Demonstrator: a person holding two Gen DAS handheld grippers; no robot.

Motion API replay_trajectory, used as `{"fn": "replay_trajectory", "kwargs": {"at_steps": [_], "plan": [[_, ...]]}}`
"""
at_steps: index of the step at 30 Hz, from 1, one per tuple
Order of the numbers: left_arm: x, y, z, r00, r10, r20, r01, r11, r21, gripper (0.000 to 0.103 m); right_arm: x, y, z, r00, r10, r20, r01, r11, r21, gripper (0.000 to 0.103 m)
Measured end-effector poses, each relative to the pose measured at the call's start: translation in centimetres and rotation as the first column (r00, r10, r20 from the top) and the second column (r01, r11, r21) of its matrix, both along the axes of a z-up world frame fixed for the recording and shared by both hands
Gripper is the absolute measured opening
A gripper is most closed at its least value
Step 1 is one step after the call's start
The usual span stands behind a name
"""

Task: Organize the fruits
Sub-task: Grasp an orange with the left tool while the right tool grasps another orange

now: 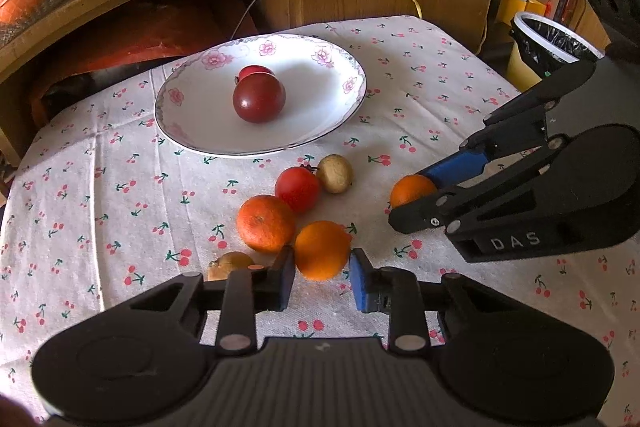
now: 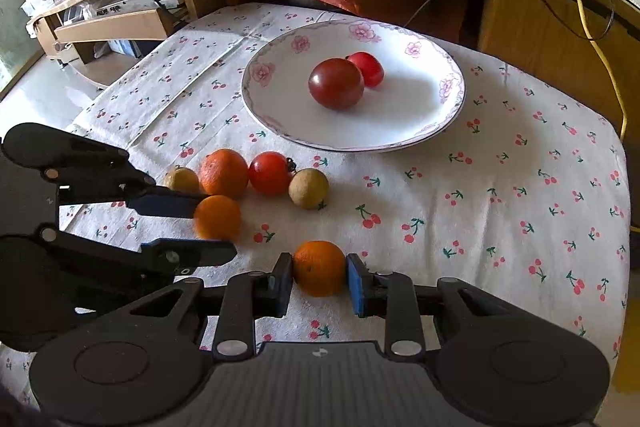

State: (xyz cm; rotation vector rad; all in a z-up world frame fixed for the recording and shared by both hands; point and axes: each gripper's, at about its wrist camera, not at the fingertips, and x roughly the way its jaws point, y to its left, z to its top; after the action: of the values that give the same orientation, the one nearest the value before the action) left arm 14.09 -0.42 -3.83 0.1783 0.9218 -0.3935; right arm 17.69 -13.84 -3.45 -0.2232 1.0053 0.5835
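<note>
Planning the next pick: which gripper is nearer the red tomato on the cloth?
Left. The left gripper flanks an orange near the tomato; the right gripper sits farther off to its right.

both hovering low, left hand-held gripper [image 1: 322, 273] parted, fingers flanking; right hand-held gripper [image 2: 320, 277] pressing inward.

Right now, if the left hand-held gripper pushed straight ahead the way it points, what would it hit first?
The orange already sitting between the left hand-held gripper fingers. Beyond it the line runs toward the red tomato and then the plate, though depth is hard to judge.
</note>
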Motion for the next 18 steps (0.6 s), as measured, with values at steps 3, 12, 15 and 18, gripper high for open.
{"fn": "replay_trajectory", "kwargs": {"at_steps": [3,12,15,18], "plan": [[0.0,-0.1,0.0,1.0,-0.002,0.0,0.002,1.0,0.0,0.037,-0.1,0.1,0.1,1.0,0.004,-0.002,-0.004,1.0,0.002,0.024],[-0.1,-0.3,1.1,0.999,-0.002,0.037,0.002,1.0,-0.004,0.036,0.0,0.3,1.0,1.0,-0.009,0.022,0.009,1.0,0.026,0.024],[0.3,-0.1,1.6,0.999,0.009,0.049,-0.009,1.0,-0.006,0.036,0.3,0.4,1.4,0.999,-0.021,0.036,0.02,0.999,0.031,0.024],[0.7,0.1,2.2,0.997,0.019,0.07,-0.018,1.0,-0.004,0.036,0.7,0.5,1.8,0.998,-0.033,0.053,0.031,0.999,0.037,0.024]]}}
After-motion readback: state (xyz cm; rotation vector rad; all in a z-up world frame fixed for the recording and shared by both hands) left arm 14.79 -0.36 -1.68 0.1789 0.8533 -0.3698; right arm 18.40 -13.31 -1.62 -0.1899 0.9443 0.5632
